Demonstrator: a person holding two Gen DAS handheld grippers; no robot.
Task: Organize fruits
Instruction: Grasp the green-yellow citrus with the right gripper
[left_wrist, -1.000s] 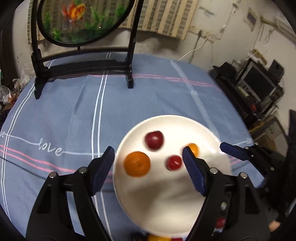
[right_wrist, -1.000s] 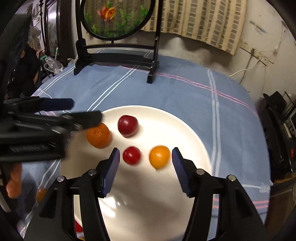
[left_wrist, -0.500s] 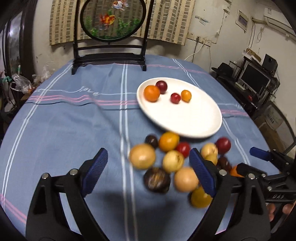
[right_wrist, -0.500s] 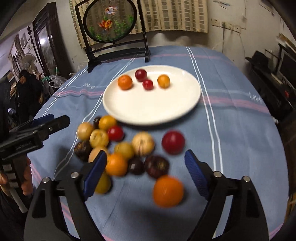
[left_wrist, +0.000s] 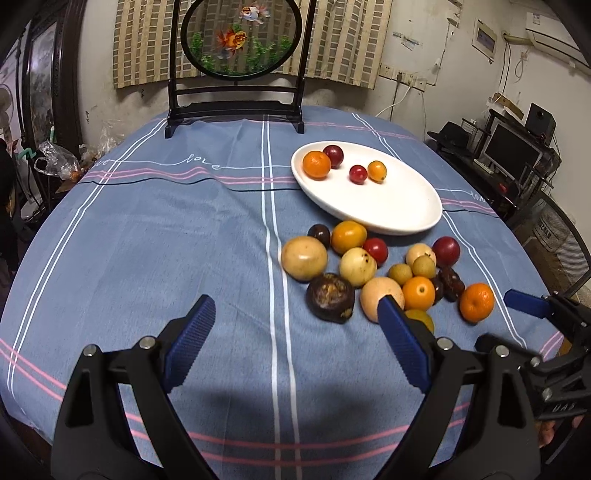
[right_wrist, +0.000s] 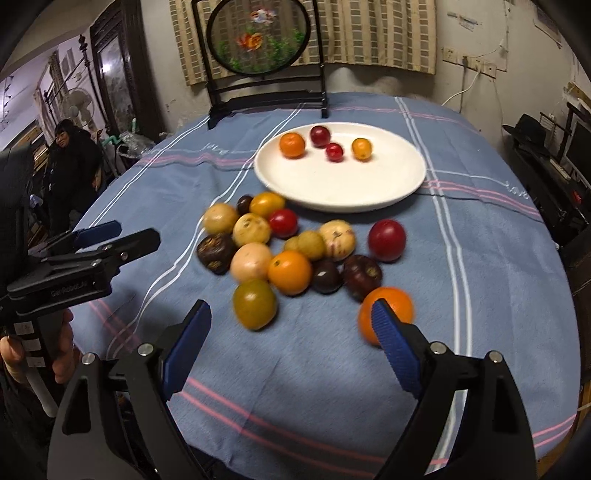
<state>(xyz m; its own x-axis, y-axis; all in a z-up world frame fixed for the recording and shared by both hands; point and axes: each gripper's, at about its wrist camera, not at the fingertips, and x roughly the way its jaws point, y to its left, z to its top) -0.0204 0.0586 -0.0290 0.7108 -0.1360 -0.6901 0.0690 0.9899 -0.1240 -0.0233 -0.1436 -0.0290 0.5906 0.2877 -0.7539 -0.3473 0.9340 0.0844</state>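
A white plate (left_wrist: 388, 201) (right_wrist: 340, 181) lies at the far right of the blue tablecloth and carries an orange (left_wrist: 316, 165), a dark red plum (left_wrist: 333, 156), a small red fruit (left_wrist: 358, 174) and a small orange fruit (left_wrist: 377, 171). Several loose fruits (left_wrist: 358, 266) (right_wrist: 280, 251) are piled on the cloth in front of it. My left gripper (left_wrist: 295, 308) is open over bare cloth, left of and nearer than the pile. My right gripper (right_wrist: 291, 310) is open just short of the pile, its right finger beside an orange (right_wrist: 391, 301). Neither holds anything.
A round goldfish screen on a black stand (left_wrist: 236, 37) rises at the table's far edge. A person in dark clothes (right_wrist: 74, 155) sits beyond the left side. A monitor and shelves (left_wrist: 513, 147) stand to the right. The cloth (left_wrist: 166, 229) left of the pile is bare.
Both grippers pulled back from above the plate to the table's near side, and their jaws widened. The pile of loose fruit came into view.
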